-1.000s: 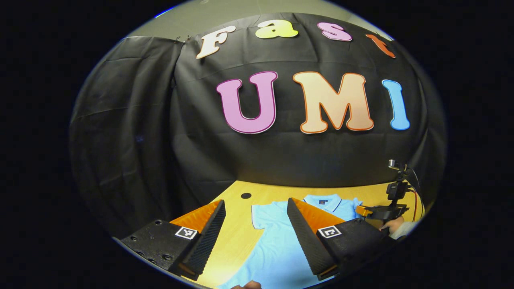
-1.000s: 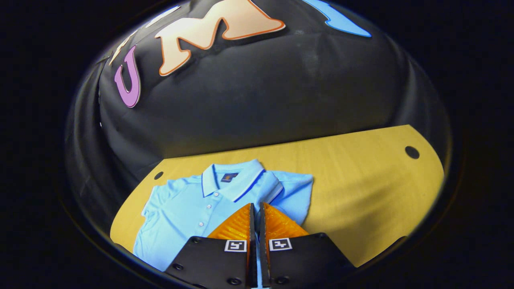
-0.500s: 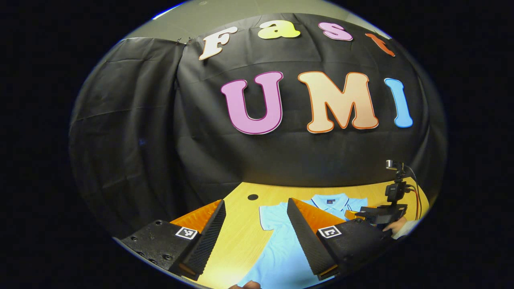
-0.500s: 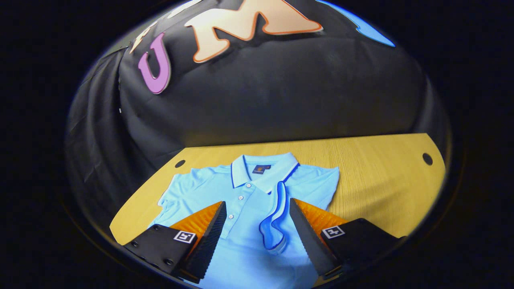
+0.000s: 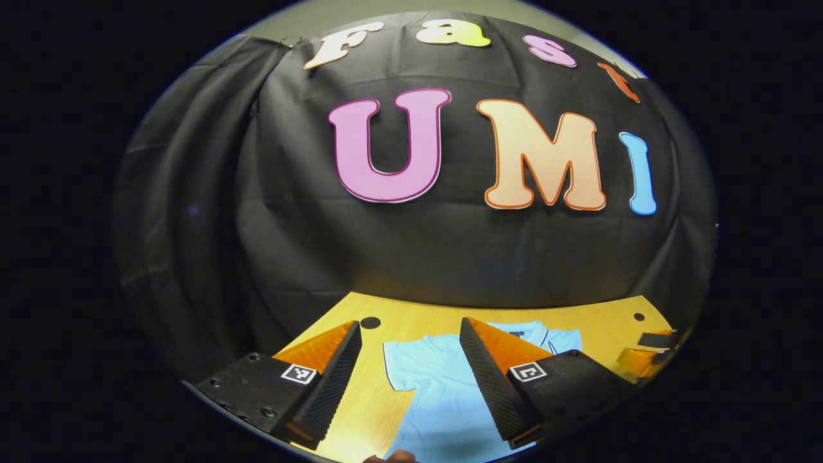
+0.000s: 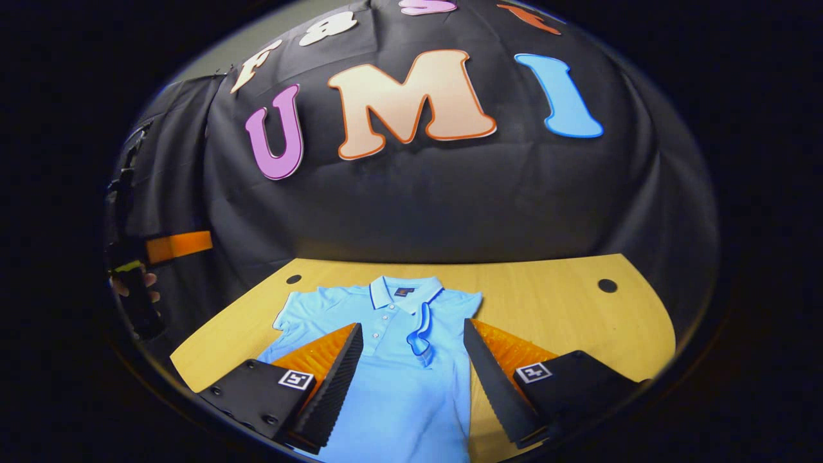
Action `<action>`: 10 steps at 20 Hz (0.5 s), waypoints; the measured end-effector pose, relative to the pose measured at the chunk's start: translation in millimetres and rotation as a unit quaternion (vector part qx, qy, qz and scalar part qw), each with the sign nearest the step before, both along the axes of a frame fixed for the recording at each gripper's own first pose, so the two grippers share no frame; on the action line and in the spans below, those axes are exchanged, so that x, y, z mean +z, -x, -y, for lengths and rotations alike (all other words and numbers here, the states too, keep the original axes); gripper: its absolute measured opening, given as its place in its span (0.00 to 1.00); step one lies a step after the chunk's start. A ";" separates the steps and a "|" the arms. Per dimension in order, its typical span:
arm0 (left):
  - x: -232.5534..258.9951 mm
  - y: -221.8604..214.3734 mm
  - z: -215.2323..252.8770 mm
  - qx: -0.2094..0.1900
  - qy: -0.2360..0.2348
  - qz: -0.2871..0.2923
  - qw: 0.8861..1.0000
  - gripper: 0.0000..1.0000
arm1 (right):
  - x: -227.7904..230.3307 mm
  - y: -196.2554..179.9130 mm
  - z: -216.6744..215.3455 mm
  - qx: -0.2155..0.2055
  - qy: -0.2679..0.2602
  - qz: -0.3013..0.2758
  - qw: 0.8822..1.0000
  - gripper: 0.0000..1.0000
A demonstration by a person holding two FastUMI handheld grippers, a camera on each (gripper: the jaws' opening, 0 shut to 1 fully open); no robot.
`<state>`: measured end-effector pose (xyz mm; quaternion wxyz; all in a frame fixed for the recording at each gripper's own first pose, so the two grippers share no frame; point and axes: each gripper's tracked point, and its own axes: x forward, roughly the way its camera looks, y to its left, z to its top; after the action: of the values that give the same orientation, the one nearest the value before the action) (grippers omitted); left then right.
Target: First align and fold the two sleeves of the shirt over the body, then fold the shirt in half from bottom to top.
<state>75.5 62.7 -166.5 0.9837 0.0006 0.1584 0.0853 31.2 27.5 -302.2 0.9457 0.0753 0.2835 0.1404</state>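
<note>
Both views low over the table (image 6: 553, 302), facing the shared shirt (image 6: 398, 360)

Both views are bright in the middle and fall darker toward the round edge. The light comes from above: the yellow wooden worktop (image 6: 566, 302) shines evenly, with a pale glare spot at its near edge in the left gripper view. The light blue polo shirt (image 6: 398, 379) looks sharp and well lit, with soft shadows in its folds. The fisheye lens bends the worktop edge into a curve. At the right rim of the left gripper view, the shapes are blurred.
</note>
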 end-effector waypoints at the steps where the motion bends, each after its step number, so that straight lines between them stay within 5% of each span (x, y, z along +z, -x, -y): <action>1: -9.3 -10.4 -6.2 -0.006 0.004 -0.007 1.000 0.93 | 9.7 5.8 4.1 -0.014 -0.001 0.003 1.000 0.98; 10: -117.9 -77.7 -33.0 -0.047 0.041 -0.093 0.994 0.95 | 23.2 58.4 25.1 -0.118 0.044 -0.024 0.992 0.98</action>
<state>153.2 95.6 -284.4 0.9668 -0.0239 0.2525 0.0318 -27.2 2.3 -279.0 0.9509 0.0695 0.3014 0.0135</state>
